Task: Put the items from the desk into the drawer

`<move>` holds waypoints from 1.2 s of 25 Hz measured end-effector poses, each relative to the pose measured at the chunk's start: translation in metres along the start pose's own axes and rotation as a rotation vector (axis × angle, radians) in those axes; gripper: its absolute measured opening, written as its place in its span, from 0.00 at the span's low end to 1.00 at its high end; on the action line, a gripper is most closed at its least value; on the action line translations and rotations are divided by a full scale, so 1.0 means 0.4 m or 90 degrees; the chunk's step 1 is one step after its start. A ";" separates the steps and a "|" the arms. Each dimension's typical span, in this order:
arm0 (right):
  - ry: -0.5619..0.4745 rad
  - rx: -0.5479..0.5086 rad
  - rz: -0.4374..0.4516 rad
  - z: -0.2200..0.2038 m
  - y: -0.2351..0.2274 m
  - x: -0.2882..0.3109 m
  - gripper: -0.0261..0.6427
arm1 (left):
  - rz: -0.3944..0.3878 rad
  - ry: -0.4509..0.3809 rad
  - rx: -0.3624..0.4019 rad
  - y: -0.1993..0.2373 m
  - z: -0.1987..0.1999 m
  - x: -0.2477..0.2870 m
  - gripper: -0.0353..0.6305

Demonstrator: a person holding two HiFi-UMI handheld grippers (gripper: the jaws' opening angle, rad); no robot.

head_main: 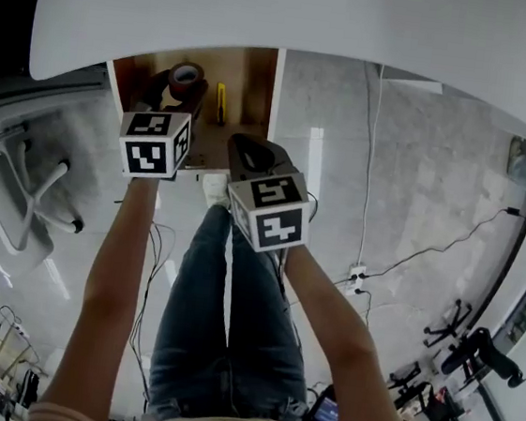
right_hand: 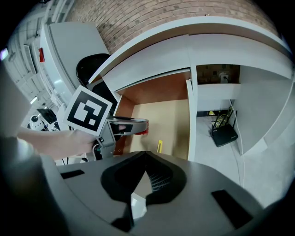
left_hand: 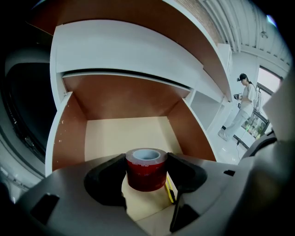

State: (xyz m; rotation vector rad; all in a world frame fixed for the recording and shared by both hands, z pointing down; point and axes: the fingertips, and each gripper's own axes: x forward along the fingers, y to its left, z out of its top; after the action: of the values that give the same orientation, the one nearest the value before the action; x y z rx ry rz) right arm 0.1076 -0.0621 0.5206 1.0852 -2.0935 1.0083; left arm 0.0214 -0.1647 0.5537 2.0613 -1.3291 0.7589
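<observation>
A red tape roll (left_hand: 146,167) sits upright between the jaws of my left gripper (left_hand: 146,177), which is shut on it just above the open drawer (left_hand: 69,138). The drawer has brown walls and a beige floor. In the head view the tape roll (head_main: 186,78) hangs over the drawer (head_main: 254,81) under the white desk top (head_main: 294,20). A yellow utility knife (head_main: 220,103) lies on the drawer floor, and it shows as the yellow knife (right_hand: 160,146) in the right gripper view. My right gripper (right_hand: 145,154) is shut on nothing, in front of the drawer and to the right of the left gripper (right_hand: 120,127).
A black router (right_hand: 224,133) stands on the floor in the recess right of the drawer. Cables and a power strip (head_main: 357,277) lie on the grey floor. A white chair (head_main: 19,196) stands at the left. A person (left_hand: 243,108) stands far off.
</observation>
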 end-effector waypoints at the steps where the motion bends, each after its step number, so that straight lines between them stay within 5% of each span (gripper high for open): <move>1: 0.002 0.003 0.000 -0.001 -0.003 0.002 0.06 | 0.002 0.001 0.001 0.005 0.004 0.010 0.48; 19: -0.001 -0.003 -0.006 0.009 -0.009 0.009 0.06 | 0.022 0.002 -0.018 0.030 -0.002 0.073 0.48; 30: 0.006 -0.012 -0.018 -0.001 -0.008 0.012 0.06 | 0.027 0.020 0.012 0.025 -0.035 0.067 0.48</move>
State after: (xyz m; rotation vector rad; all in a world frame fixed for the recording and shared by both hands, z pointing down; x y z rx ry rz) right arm 0.1080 -0.0648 0.5255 1.0963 -2.0699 0.9770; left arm 0.0194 -0.1744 0.5838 2.0337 -1.3579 0.8221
